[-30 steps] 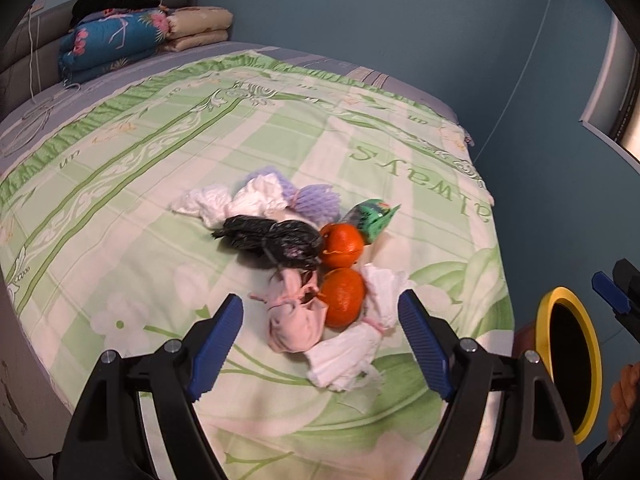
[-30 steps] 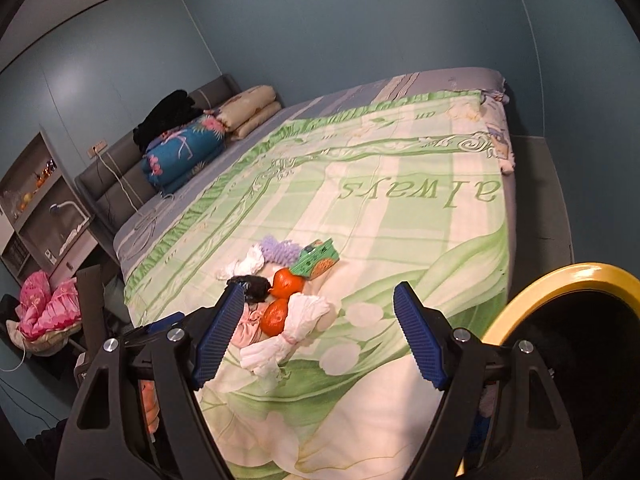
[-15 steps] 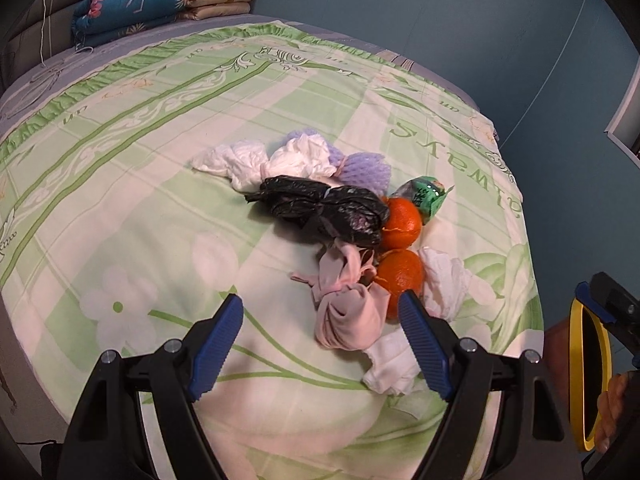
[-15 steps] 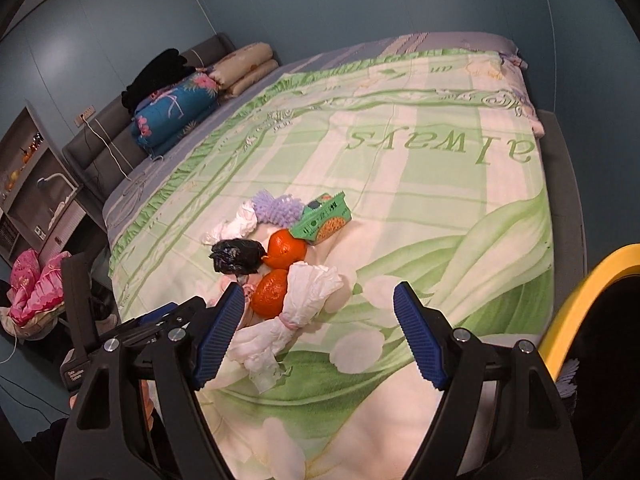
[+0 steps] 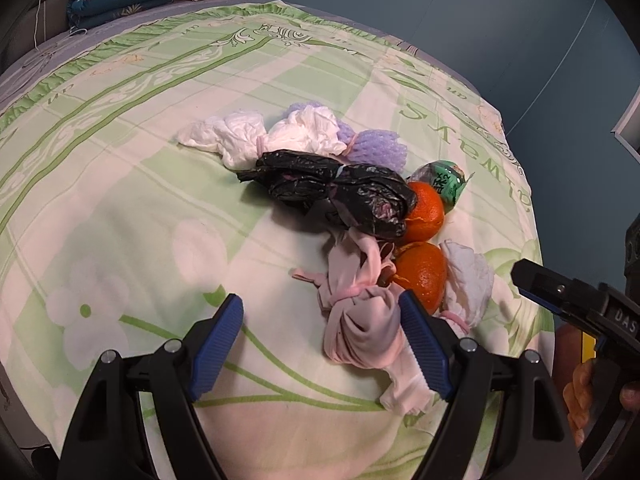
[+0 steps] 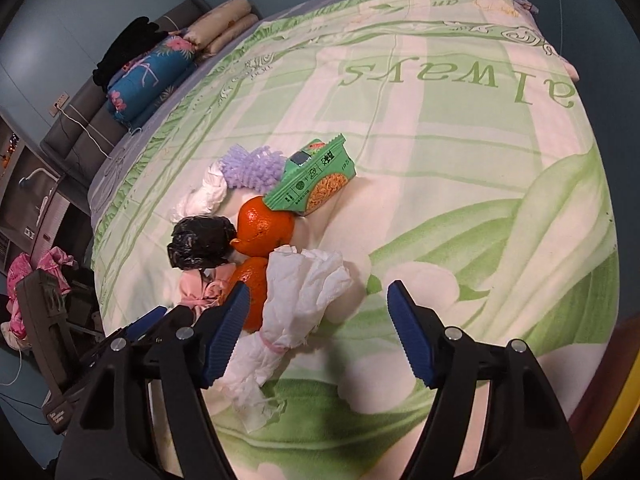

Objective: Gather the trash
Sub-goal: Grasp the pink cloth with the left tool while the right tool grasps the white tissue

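We see the trash pile (image 5: 352, 208) on the bed (image 5: 120, 184). Only the right view shows the green packet's (image 6: 316, 178) printed face and a yellow rim (image 6: 616, 420). Left gripper (image 5: 322, 344) and right gripper (image 6: 318, 334) are wide apart and empty. Both are closer to the pile than before.

The word "always" runs in green letters across the bedspread (image 6: 460, 80), upside down from the right wrist camera. "DAS" — white letters, cut off at the frame edge — marks the right gripper (image 5: 624, 316) body. The green snack packet (image 6: 316, 180) carries print too small to read.
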{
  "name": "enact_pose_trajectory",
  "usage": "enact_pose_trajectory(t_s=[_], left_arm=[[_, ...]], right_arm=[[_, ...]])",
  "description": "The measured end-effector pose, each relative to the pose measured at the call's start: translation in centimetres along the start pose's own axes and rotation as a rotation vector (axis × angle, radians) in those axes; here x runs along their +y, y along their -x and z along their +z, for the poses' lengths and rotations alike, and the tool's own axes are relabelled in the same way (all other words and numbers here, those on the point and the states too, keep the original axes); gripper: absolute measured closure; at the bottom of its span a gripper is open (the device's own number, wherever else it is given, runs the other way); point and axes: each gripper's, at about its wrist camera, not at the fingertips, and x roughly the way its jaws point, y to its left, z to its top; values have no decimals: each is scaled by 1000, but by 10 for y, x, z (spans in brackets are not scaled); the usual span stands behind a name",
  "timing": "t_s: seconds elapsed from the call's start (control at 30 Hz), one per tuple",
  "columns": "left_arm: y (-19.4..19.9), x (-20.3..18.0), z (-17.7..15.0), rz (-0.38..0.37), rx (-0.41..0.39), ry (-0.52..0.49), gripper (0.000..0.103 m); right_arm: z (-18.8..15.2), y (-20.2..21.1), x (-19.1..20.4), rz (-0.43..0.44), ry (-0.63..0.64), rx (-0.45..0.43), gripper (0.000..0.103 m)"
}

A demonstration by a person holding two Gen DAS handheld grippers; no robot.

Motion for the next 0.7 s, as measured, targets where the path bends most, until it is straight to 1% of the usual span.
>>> enact_pose_trajectory(t_s=[0.03,0.1,0.13,0.33,0.4,0.43,0.47,0.5,0.53,0.63,0.7], left_arm=[[-3,0,0,-1,6,1,27],[-6,0,0,0,10,1,27],[-7,0,0,-1,13,0,28],[-15,-4,0,-22,28,-16,43],[-17,-6,0,-33,33,-22,51],[-18,-7,0,-43,36,-25,57],[-18,-9,0,-51,38,-28,64],[-18,-10,0,-60,39,-30,67],[-18,-11,-1,-70,41,-33,73],[-17,-14,-2,-74,38,-47,76],[-16,-13,-2,-77,37,-49,78]], right_arm=[[1,-4,0,-2,-3,7,37],[3,-10,1,-14,-1,20,42],[3,-14,1,-20,-3,29,43],[3,-30,5,-33,12,78,50],[2,-35,6,-45,15,96,57],[1,-37,6,-46,17,105,59],[0,-39,7,-49,21,111,64],[0,-41,8,-53,27,114,67],[-1,-42,9,-56,31,118,69],[-1,-45,11,-51,33,133,78],[-1,-46,14,-46,40,139,88]])
